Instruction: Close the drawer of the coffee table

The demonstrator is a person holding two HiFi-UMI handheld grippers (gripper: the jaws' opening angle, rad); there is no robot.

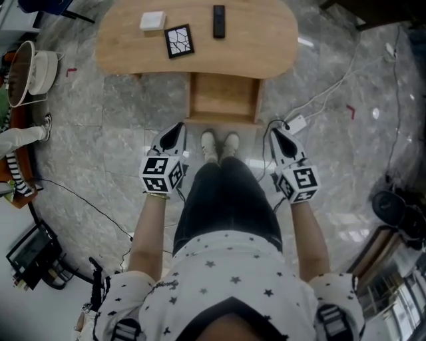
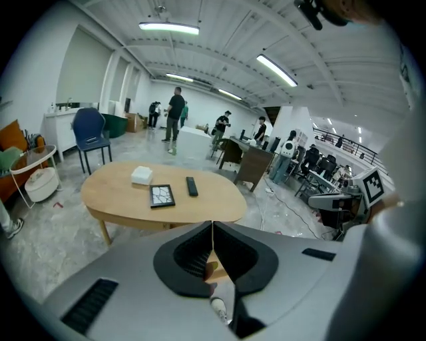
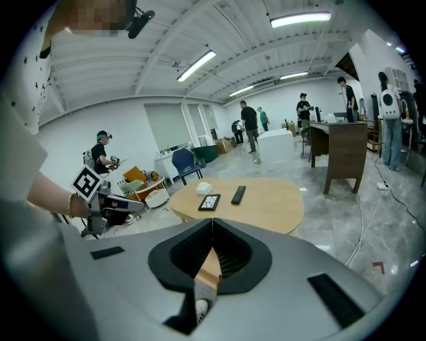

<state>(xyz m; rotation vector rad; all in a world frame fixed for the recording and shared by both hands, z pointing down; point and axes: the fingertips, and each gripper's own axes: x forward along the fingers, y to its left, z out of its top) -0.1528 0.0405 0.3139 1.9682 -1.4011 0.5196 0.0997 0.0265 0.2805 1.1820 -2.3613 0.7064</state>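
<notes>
Ahead of the jaws, the counter and its drawer are pale wood with a smooth, matt finish. The floor below the jaws is grey veined stone, polished glossy. The left gripper and right gripper have matt grey plastic shells and black ribbed jaw linings. The remote is black plastic.

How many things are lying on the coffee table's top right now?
3: a white box at the left, a black-framed tile beside it, a black remote further right. None seem hidden.
</notes>
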